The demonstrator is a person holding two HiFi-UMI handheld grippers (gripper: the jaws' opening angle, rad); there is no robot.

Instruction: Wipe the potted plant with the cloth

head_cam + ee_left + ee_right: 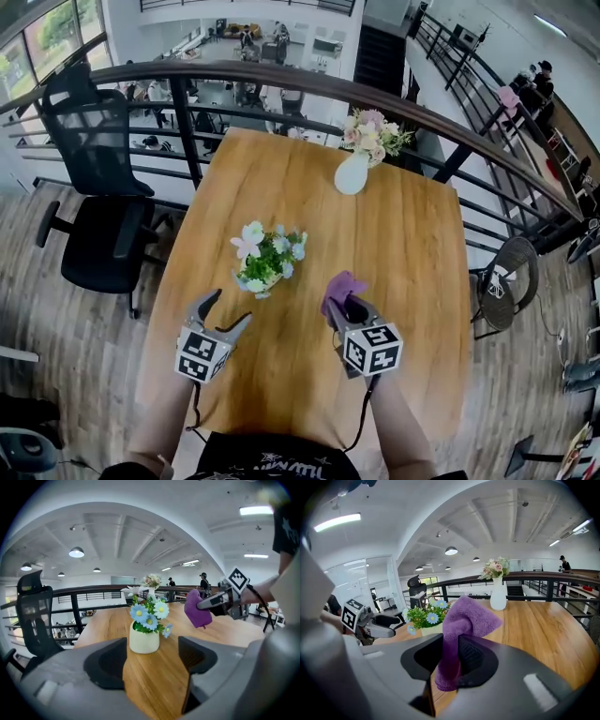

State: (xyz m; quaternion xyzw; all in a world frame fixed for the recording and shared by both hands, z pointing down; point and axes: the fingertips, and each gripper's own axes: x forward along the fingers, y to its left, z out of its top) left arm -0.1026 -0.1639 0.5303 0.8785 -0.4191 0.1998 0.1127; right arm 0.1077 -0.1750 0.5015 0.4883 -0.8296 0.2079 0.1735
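Observation:
The potted plant (267, 258), blue, white and pink flowers in a small cream pot (144, 639), stands in the middle of the wooden table (403, 244). My left gripper (230, 307) hovers just near and left of it, open with nothing between its jaws (152, 660). My right gripper (347, 305) is near and right of the plant, shut on a purple cloth (339, 286) that bunches up above the jaws (451, 656). In the right gripper view the cloth (466, 616) hides part of the plant (424, 616). The cloth is apart from the plant.
A white vase of pink flowers (354, 169) stands at the table's far edge by a curved railing (281, 80). A black office chair (98, 187) sits left of the table. A small round table (511, 272) stands to the right.

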